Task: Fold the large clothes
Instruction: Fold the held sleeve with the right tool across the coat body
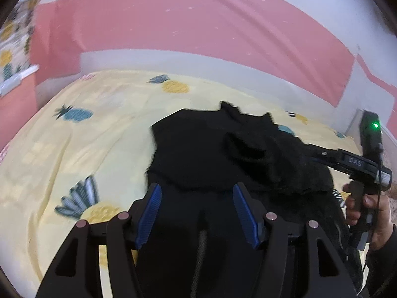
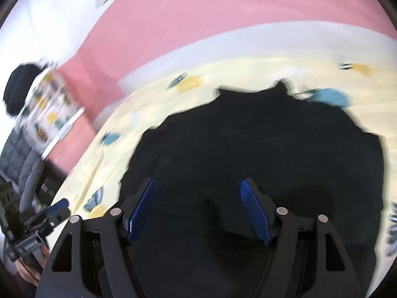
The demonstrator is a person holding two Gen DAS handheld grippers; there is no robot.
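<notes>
Pink-and-white wall behind a bed point(image 1: 49, 149) covered in a pale yellow sheet printed with pineapples; a matching pineapple-print pillow point(image 1: 15, 44) stands at the far left. Left wrist view: the large black fabric garment point(image 1: 198, 149) lies on the bed ahead of and under the left gripper point(image 1: 197, 213), part flat, part heaped into a raised bunch toward the right. The left gripper's blue-padded fingers point(image 1: 150, 216) stand apart with only dark cloth seen below them; no pad presses on anything visible. At the right edge the right gripper point(image 1: 322, 155) reaches into the bunched cloth, a hand point(image 1: 367, 213) on its handle; its fingertips are lost against the black fabric. Right wrist view: the right gripper point(image 2: 198, 213) has its fingers point(image 2: 255, 213) spread wide over the garment point(image 2: 248, 149), nothing clamped between them. The left gripper point(image 2: 53, 209) shows at the lower left edge, cut off. Judgement: a fold has likely just been laid down and released, so this is the gap between folds. The next move calls for finding a fresh edge or corner, pinching a single layer cleanly, and carrying it across without dragging the pile. Hard to read: both views are motion-blurred, the garment is a near-featureless black, so sleeves, hems and layer count cannot be made out, and its near part is hidden beneath the grippers.
</notes>
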